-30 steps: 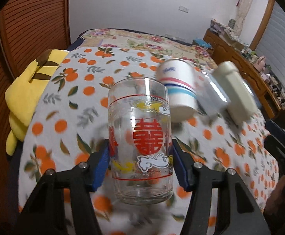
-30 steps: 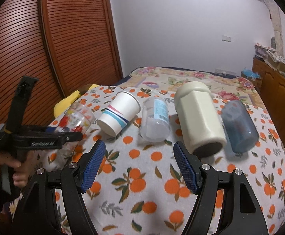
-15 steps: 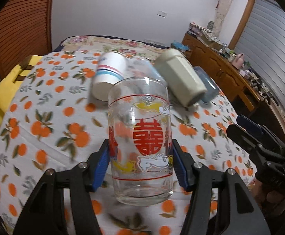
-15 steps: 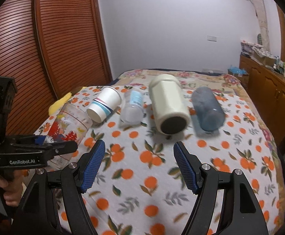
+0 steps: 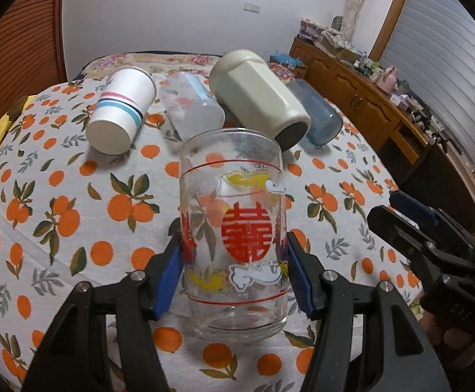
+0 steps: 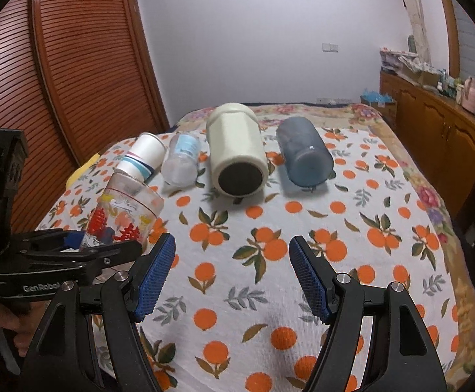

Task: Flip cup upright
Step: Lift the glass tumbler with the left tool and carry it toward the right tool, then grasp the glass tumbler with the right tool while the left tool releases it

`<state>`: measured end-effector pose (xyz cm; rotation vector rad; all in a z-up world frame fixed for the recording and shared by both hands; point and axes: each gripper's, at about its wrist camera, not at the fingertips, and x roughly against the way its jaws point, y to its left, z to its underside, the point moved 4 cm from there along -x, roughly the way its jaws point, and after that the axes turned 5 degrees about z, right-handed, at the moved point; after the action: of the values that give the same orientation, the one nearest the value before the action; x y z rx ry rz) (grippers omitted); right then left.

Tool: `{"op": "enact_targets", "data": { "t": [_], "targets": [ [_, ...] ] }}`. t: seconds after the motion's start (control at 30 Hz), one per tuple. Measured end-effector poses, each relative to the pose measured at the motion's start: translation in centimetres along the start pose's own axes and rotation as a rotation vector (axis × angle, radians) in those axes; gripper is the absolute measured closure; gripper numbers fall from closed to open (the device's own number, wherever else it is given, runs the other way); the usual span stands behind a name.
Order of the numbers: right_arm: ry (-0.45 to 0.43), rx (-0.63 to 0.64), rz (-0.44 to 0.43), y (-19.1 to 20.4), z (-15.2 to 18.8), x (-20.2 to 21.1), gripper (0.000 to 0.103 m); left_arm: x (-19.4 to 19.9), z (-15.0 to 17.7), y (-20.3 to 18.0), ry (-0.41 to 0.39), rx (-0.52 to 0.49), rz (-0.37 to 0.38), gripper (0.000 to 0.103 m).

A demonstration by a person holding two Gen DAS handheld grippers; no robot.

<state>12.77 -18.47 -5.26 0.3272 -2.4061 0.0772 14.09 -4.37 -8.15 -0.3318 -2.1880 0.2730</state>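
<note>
My left gripper (image 5: 234, 274) is shut on a clear glass cup (image 5: 232, 238) with red characters and yellow print, gripping its lower half. The glass stands mouth up in the left wrist view; in the right wrist view the glass (image 6: 124, 212) leans away at the left, held by the left gripper (image 6: 84, 245). I cannot tell whether its base touches the cloth. My right gripper (image 6: 232, 277) is open and empty above the orange-print cloth (image 6: 303, 228); it also shows at the right of the left wrist view (image 5: 410, 215).
Behind the glass, several cups lie on their sides: a striped paper cup (image 5: 120, 111), a clear plastic cup (image 5: 191, 107), a cream tumbler (image 5: 257, 94) and a blue-grey cup (image 5: 316, 117). A wooden cabinet (image 6: 440, 130) runs along the right. Slatted wooden doors (image 6: 74, 81) stand at left.
The left gripper has swung round with the glass, so the row of lying cups now sits straight behind it. The right gripper has stayed open and drawn back a little.
</note>
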Motion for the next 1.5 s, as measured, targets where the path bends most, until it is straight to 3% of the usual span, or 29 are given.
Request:
{"op": "enact_targets", "data": {
  "t": [0.2,0.43,0.77,1.13,1.5],
  "targets": [
    [0.009,-0.001,-0.004,-0.1,0.2,-0.2,0.029,-0.3,0.0,0.1,0.014,0.006,-0.003,0.043],
    [0.014,-0.002,-0.013,0.4,-0.2,-0.4,0.029,3.5,-1.4,0.1,-0.085,-0.031,-0.013,0.039],
    [0.050,0.025,-0.063,4.1,-1.2,-1.1,0.029,6.9,-1.6,3.7,-0.138,-0.047,-0.100,0.031],
    [0.197,0.003,-0.124,7.7,-1.8,-4.5,0.029,8.3,-0.4,8.0,-0.167,-0.005,-0.158,0.028],
    [0.326,-0.040,-0.157,9.6,-2.0,-8.4,0.029,9.0,0.4,9.8,-0.181,0.020,-0.175,0.028]
  ]
}}
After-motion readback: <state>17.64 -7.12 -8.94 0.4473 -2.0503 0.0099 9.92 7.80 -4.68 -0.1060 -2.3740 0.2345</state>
